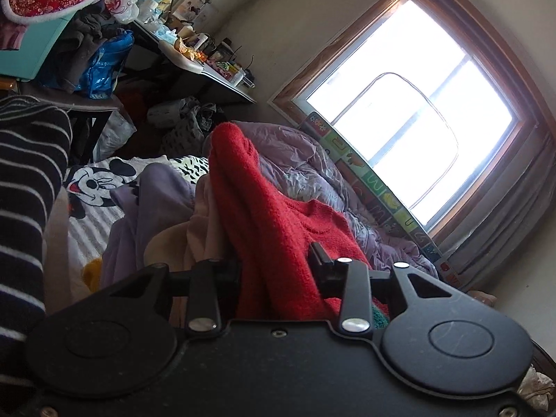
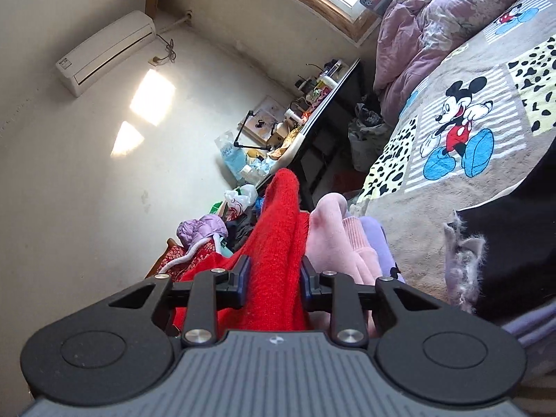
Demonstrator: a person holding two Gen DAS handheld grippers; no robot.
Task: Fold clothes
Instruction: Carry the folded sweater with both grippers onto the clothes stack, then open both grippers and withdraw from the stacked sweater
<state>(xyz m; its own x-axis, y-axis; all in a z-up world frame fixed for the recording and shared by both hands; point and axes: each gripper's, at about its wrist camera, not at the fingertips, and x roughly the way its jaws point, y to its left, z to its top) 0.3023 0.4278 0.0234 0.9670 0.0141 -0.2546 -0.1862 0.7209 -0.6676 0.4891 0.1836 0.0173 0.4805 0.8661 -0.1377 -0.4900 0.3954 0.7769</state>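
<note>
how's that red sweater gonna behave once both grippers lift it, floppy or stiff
Probably floppy: the red sweater bunches into soft folds between both sets of jaws and drapes over the pile. Its fuzzy knit likely grips rather than slips. It looks thick, so perhaps fairly heavy for a garment, sagging between the two holds.

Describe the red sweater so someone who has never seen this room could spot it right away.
Start at the bed, with its cartoon-mouse blanket and a heap of clothes on it. The red sweater rises from that heap, a bunch of it between the jaws of the right tool. It is the only bright red fuzzy knit; the clothes beside it are pale pink and lilac.
</note>
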